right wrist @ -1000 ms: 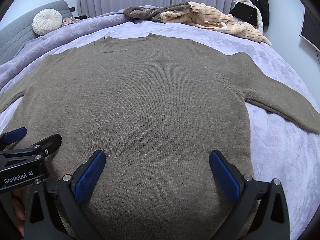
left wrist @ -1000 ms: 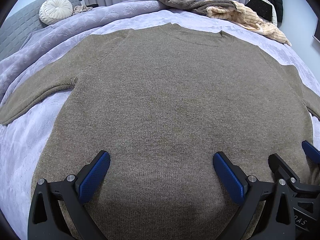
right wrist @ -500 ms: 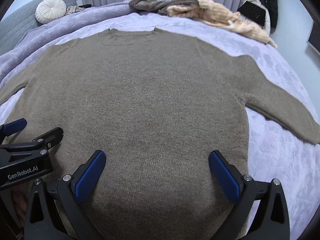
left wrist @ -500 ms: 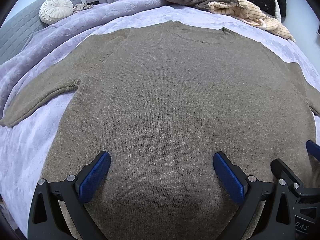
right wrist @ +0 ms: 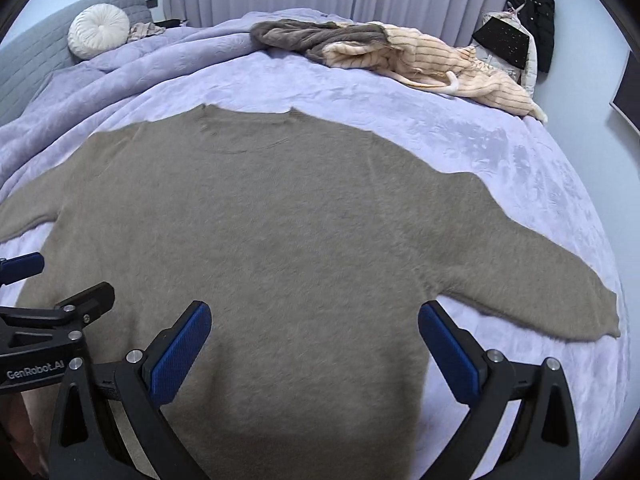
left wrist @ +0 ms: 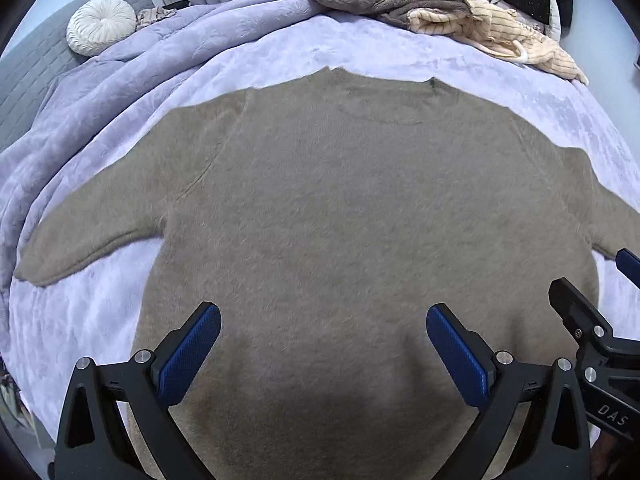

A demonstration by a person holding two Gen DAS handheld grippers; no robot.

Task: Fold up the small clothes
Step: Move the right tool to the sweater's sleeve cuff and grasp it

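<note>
Sweater (left wrist: 360, 232) hem hidden below both sets of jaws, cut off at the bottom edge of each wrist view, so cannot tell how the lower edge lies. In the left wrist view the sleeve on the far right runs out of frame behind the right gripper (left wrist: 624, 280), of which only one black finger and a blue pad tip show at the right edge. In the right wrist view the opposite sleeve is cut at the left edge, behind the left gripper (right wrist: 48, 280) body with its printed label. Dark shadow over the knit just under the jaws, texture hard to read there.

Sweater: taupe-brown fuzzy knit, spread flat on the lavender bed (right wrist: 500, 152), neckline on the far side from the jaws, both sleeves spread out to the sides. Surface smooth, no folds visible. Faint curved seam line below the collar.

Left gripper (left wrist: 323, 350) jaws spread wide, nothing between the blue pads, hovering over the lower body of the sweater. Right gripper (right wrist: 314, 346) jaws likewise wide apart and empty, over the lower body nearer the sleeve that lies just beyond its right finger.

Beyond the neckline: pile of clothes (right wrist: 392, 56), grey-brown and cream ribbed. Round white cushion (left wrist: 100, 30) far left of the jaws against a grey headboard (right wrist: 32, 56). Dark garments (right wrist: 532, 12) hanging at far right, detail unclear.
</note>
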